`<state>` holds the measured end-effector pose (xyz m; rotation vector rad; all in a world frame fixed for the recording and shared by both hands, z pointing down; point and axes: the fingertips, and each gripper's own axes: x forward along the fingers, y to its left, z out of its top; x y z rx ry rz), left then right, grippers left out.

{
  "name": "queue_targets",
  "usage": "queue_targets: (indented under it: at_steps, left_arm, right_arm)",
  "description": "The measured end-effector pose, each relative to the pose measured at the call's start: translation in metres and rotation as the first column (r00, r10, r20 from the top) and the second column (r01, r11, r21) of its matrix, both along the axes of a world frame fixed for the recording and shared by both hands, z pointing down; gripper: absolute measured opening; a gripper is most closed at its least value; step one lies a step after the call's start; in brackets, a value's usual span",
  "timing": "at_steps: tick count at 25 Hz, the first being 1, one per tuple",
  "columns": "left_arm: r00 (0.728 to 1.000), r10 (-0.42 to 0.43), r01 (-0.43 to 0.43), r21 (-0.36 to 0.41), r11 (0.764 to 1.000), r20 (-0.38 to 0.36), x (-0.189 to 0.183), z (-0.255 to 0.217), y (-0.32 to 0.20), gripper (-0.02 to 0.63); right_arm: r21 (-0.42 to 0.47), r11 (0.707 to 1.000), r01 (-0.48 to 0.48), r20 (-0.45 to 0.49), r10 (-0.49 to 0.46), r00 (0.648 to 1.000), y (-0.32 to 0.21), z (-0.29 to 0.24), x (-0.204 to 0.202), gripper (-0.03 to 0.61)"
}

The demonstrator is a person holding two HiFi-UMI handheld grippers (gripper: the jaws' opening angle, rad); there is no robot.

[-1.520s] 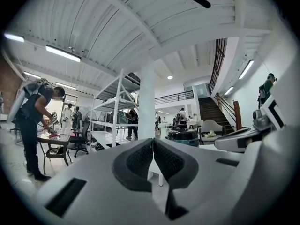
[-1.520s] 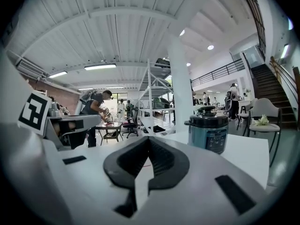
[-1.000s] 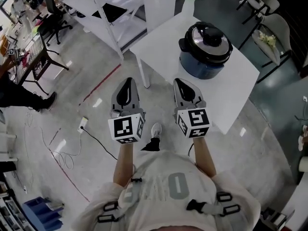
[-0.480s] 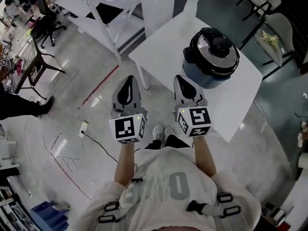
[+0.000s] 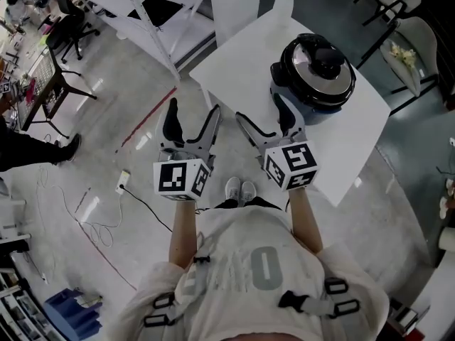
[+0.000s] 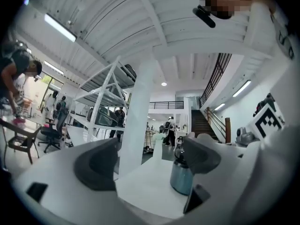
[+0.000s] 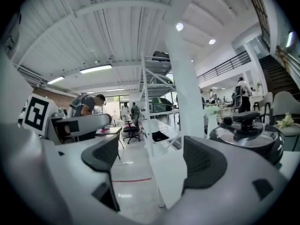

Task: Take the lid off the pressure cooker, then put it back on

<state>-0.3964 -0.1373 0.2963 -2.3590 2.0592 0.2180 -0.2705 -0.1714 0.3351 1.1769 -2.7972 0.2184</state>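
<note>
The pressure cooker (image 5: 313, 73) stands on the white table (image 5: 234, 69), its dark blue body under a black-rimmed steel lid (image 5: 318, 66) with a black knob. My right gripper (image 5: 261, 112) hovers over the table's near edge, just short of the cooker, open and empty. My left gripper (image 5: 192, 112) hangs over the floor beside the table's corner, also open and empty. Both pairs of jaws have just been opening. The left gripper (image 6: 150, 161) sees the cooker (image 6: 180, 179) partly behind its right jaw. The right gripper (image 7: 152, 158) has the lid (image 7: 246, 132) to its right.
A white vase (image 5: 282, 2) with flowers stands at the table's far corner, beside a white pillar (image 5: 233, 2). A white rack (image 5: 153, 13) lies far left, chairs (image 5: 405, 45) at right. A cable (image 5: 135, 197) crosses the floor. A person (image 5: 28, 148) stands at left.
Both grippers went from shut to open. They moved forward towards the table and the cooker, and the right one now reaches over the table's edge.
</note>
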Motion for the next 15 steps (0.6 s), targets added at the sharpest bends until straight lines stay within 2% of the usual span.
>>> queue_targets:
  at_steps: [1, 9, 15]
  left_arm:
    - [1.000, 0.020, -0.020, 0.000, 1.000, -0.017, 0.001, 0.000, -0.003, 0.433]
    - [0.999, 0.046, -0.047, -0.039, 0.998, -0.026, -0.004, 0.010, -0.012, 0.433]
    - [0.983, 0.184, -0.185, -0.040, 0.982, -0.011, 0.026, 0.011, -0.034, 0.433]
  right_arm:
    - [-0.004, 1.000, 0.020, 0.004, -0.020, 1.000, -0.001, 0.001, -0.003, 0.420]
    - [-0.002, 1.000, -0.009, -0.010, 0.009, 1.000, -0.006, 0.005, -0.003, 0.419]
    - [0.014, 0.986, -0.166, -0.033, 0.166, 0.986, -0.014, -0.001, 0.043, 0.417]
